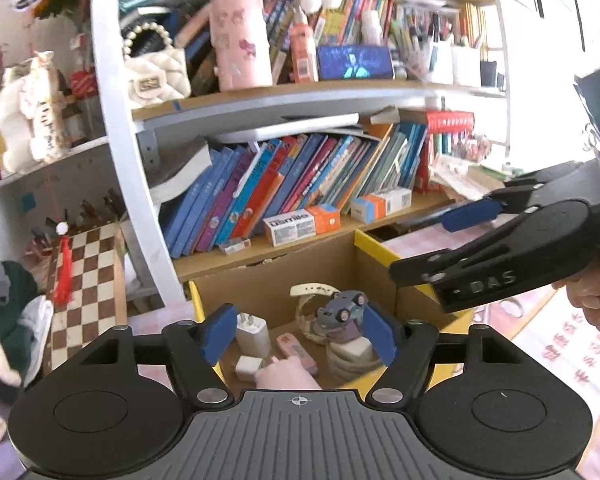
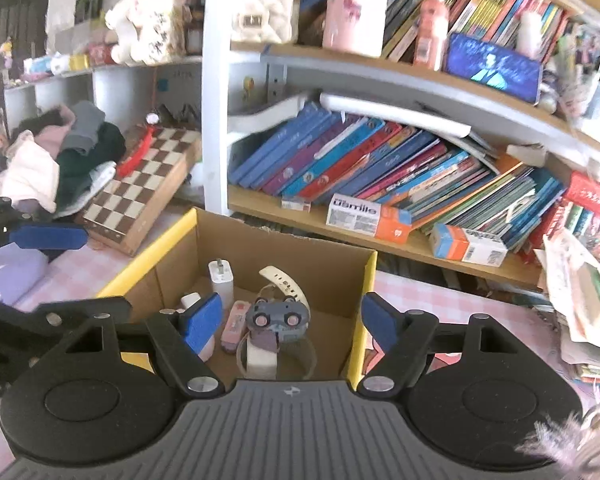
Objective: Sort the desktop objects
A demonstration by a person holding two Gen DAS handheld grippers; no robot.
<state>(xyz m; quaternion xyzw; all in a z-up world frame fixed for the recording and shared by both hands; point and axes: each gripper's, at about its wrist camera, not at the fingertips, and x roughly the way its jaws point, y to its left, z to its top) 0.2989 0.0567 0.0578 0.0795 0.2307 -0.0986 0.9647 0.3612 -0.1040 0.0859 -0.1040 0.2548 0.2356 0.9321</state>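
Note:
An open cardboard box with a yellow rim (image 1: pixel 374 246) (image 2: pixel 366 280) stands on the pink checked desk. Inside it a grey-blue toy car (image 1: pixel 342 312) (image 2: pixel 278 318) rests on top of a white charger wrapped in cable (image 1: pixel 352 354). Around it lie a white plug (image 1: pixel 252 330) (image 2: pixel 221 278), a cream watch strap (image 1: pixel 314 290) (image 2: pixel 284 282) and a pink stick-shaped item (image 1: pixel 296 350) (image 2: pixel 236 326). My left gripper (image 1: pixel 300 334) hovers open over the box. My right gripper (image 2: pixel 291 322) is open above the car, touching nothing. In the left wrist view the right gripper (image 1: pixel 472 216) reaches in from the right.
A bookshelf of leaning books (image 2: pixel 360 160) and toothpaste cartons (image 2: pixel 368 216) rises behind the box. A chessboard (image 2: pixel 148 176) and a heap of clothes (image 2: pixel 60 160) lie to the left. Loose papers (image 2: pixel 580 300) pile up on the right.

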